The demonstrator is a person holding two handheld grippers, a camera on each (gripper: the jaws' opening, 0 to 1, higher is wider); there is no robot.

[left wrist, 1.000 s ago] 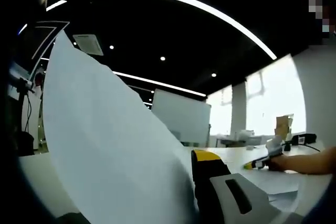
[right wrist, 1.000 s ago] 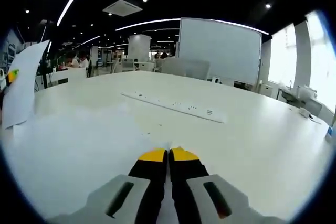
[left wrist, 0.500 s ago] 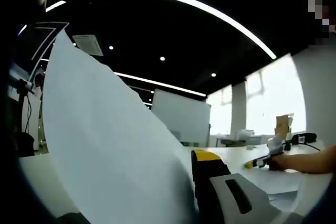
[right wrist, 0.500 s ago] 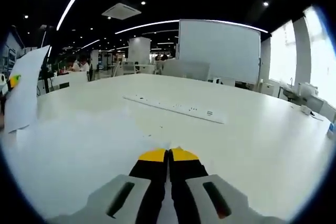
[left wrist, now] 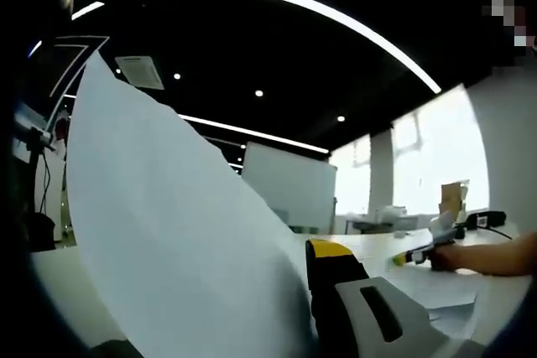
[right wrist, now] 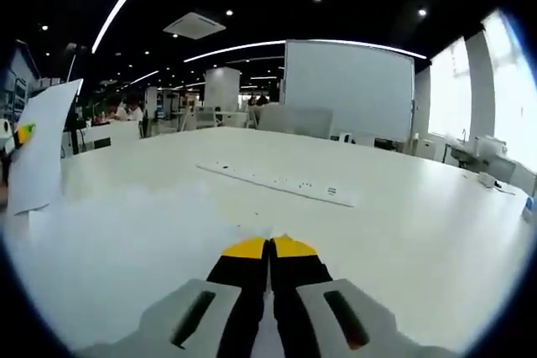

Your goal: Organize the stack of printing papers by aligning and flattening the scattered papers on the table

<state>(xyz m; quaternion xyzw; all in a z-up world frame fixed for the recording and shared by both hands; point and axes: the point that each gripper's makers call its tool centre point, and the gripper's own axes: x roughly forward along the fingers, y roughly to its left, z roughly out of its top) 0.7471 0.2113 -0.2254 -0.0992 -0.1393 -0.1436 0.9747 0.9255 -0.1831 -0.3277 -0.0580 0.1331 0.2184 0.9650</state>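
A large white sheet (left wrist: pixel 168 232) stands upright and curved in the left gripper view. My left gripper (left wrist: pixel 309 251) is shut on its lower edge; one yellow-tipped jaw shows and the sheet hides the other. That raised sheet (right wrist: pixel 42 148) and the left gripper (right wrist: pixel 21 133) appear at the far left of the right gripper view. My right gripper (right wrist: pixel 270 246) rests low over the white table (right wrist: pixel 403 207), jaws pressed together on the corner of flat papers (right wrist: pixel 126 241). These papers (left wrist: pixel 440 291) lie to the right, with the right gripper (left wrist: pixel 411 257) at their far edge.
A long white power strip (right wrist: pixel 277 182) lies across the table ahead of the right gripper. A whiteboard (right wrist: pixel 348 90) and chairs stand beyond the table's far edge. A person's forearm (left wrist: pixel 495 257) reaches in from the right. Small items sit near the table's right edge.
The right gripper's camera has tipped slightly; in the left gripper view the right gripper has edged a little to the right. The raised sheet has stayed put.
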